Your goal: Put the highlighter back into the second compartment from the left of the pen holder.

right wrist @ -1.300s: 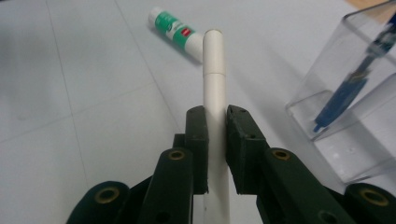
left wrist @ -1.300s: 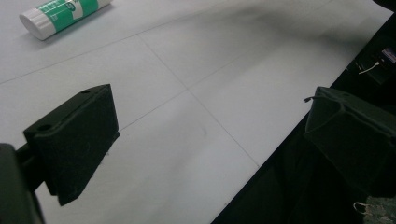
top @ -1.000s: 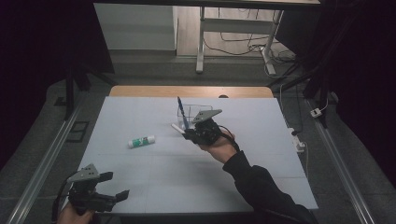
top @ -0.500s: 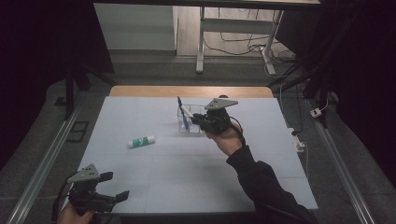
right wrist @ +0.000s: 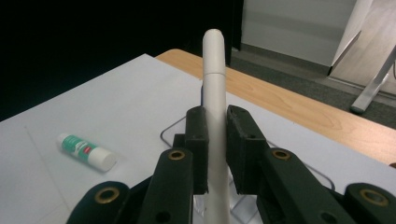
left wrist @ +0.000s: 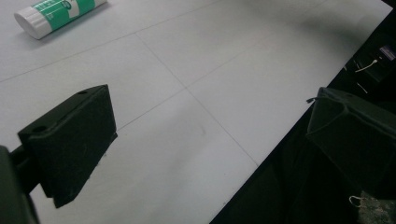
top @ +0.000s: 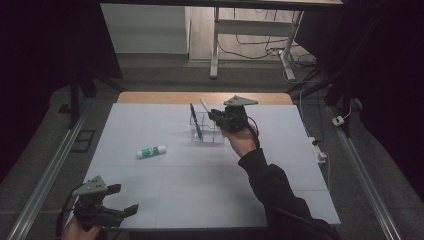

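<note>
My right gripper [top: 216,116] [right wrist: 215,148] is shut on a white pen [right wrist: 215,107], which stands up between its jaws, its tip [top: 204,104] tilting left over a clear box-shaped holder [top: 207,130] at the table's far middle. A blue pen [top: 195,121] leans in that holder's left part. A green-and-white glue stick [top: 152,151] [left wrist: 56,14] [right wrist: 87,152] lies flat on the white table left of the holder. My left gripper [top: 125,199] [left wrist: 210,140] hovers at the table's near left corner, jaws wide open with nothing between them.
The white table top [top: 200,175] has a wooden strip [top: 165,98] along its far edge. A metal stand [top: 250,45] and cables are on the floor beyond. A power strip [top: 318,148] hangs off the right edge.
My right gripper has carried the white pen to the right and a little up, from beside the holder to above its right side. The left gripper stayed still.
</note>
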Motion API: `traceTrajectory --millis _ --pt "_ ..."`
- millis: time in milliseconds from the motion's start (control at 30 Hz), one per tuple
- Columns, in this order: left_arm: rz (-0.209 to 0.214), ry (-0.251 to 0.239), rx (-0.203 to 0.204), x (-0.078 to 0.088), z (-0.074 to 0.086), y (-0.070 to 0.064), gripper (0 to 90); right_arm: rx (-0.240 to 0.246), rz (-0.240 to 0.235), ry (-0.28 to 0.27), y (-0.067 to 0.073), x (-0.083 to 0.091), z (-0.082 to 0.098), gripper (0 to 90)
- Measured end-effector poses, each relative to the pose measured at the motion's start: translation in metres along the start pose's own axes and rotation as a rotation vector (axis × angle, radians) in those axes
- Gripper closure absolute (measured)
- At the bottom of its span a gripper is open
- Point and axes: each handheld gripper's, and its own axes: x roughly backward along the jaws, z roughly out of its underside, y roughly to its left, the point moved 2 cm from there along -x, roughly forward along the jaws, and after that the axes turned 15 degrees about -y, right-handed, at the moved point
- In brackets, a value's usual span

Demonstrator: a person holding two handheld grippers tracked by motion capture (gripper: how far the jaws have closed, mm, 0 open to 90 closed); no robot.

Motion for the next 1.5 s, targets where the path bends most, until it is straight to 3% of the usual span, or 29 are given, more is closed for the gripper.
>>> traceTrajectory --millis 400,667,1500 --pt "0.002 0.0 0.003 0.0 0.0 0.0 1.2 0.008 0.034 -0.029 -0.007 -0.022 -0.006 79.3" --pt "0.003 -0.003 0.004 0.0 0.0 0.0 1.2 0.0 0.074 -0.037 -0.015 -0.036 0.001 79.3" --pt "0.004 -0.006 0.005 0.001 0.001 0.001 1.2 0.011 0.091 -0.042 -0.012 -0.071 0.019 79.2"
